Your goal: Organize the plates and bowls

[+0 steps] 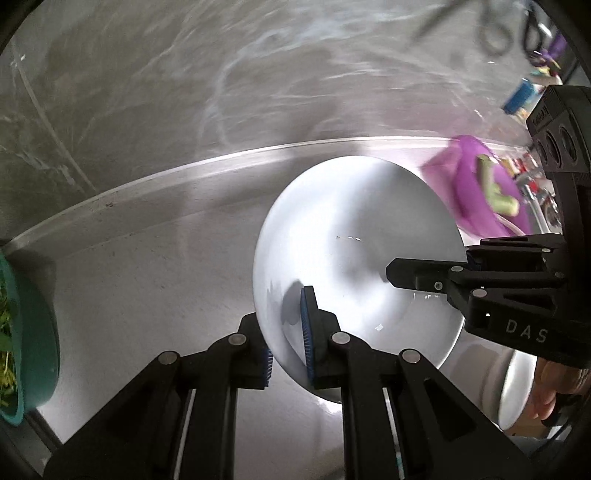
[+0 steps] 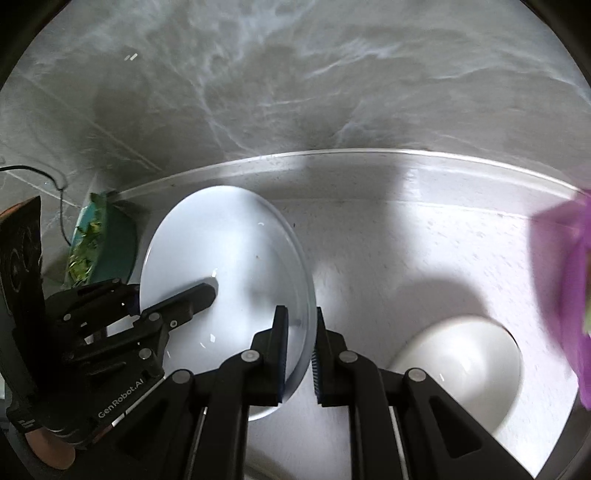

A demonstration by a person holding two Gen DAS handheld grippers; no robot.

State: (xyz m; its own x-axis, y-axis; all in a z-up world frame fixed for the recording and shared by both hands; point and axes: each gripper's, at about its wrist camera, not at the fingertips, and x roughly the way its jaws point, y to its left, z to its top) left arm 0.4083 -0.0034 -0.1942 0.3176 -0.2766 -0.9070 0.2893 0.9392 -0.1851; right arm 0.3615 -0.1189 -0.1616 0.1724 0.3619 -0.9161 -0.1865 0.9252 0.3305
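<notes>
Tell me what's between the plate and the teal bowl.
Only the left gripper, reaching in over the plate rim nearest the teal bowl. Behind it, bare white counter, clearest in the left wrist view.

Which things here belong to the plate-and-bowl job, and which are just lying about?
Part of the job:
- white plate, gripped at opposite rims by the left tongs and right tongs
- white bowl on the counter

Lying about:
- teal bowl of greens
- purple object, blurred
- scissors on the wall, blurred
</notes>
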